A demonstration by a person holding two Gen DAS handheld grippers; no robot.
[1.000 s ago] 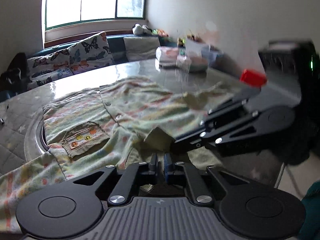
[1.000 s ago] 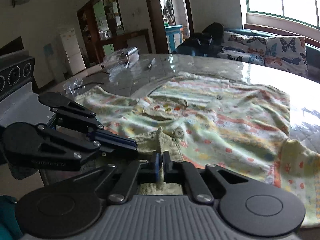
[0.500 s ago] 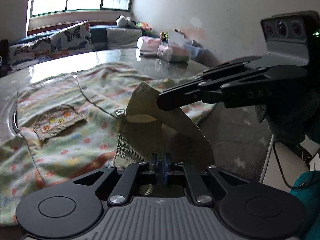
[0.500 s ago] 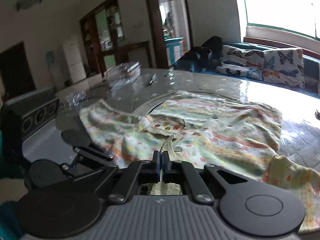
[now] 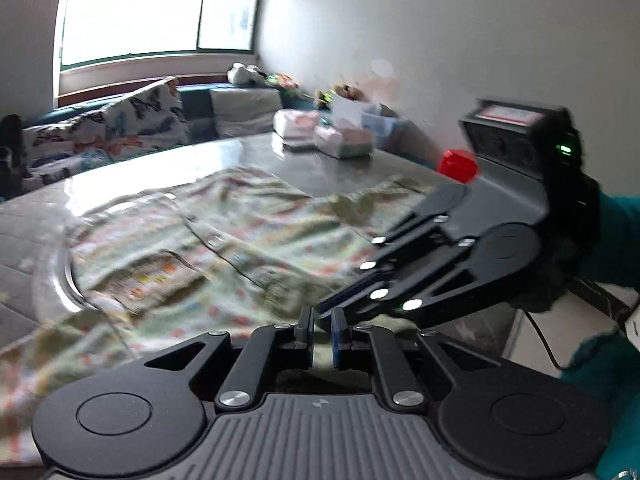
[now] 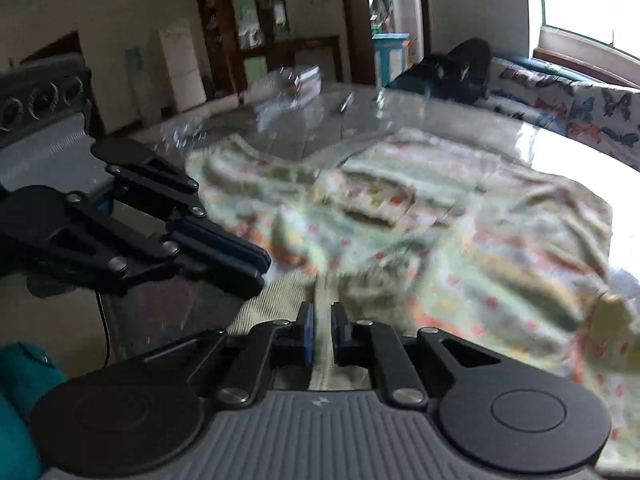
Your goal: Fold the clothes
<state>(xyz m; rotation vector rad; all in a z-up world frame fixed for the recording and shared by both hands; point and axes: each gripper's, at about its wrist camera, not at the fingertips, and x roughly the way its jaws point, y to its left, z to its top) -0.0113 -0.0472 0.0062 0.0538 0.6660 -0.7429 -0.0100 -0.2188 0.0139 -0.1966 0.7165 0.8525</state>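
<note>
Garment [image 5: 240, 236] — pale green printed shirt with buttons and a patch pocket [image 6: 368, 204] — is lying spread over the glossy worktop [image 5: 328, 168], its body running from 9 to 2 o'clock in the left wrist view. Both views are blurring with motion, so fine detail of the print is not readable.

Left gripper [image 5: 320, 326] is sitting at 6 o'clock of its own view, jaws standing slightly apart with a strip of the garment's near hem showing in the gap; whether the pads are touching the cloth I cannot tell. In the right wrist view it is reaching in from 9 o'clock, over the near edge of the cloth.

Right gripper [image 6: 322, 330] is likewise at 6 o'clock of its own view, jaws slightly parted, the ribbed hem edge [image 6: 276, 300] lying between and just ahead of them — contact uncertain. In the left wrist view it is coming in from 3 o'clock, tips just beside the left gripper's jaws, a teal sleeve [image 5: 616, 252] behind it.

Toward 1 o'clock on the worktop, folded packets [image 5: 320, 136] are sitting well apart from the garment. Butterfly cushions [image 5: 104, 132] are lining a bench at 10 o'clock under the window [image 5: 156, 8].
</note>
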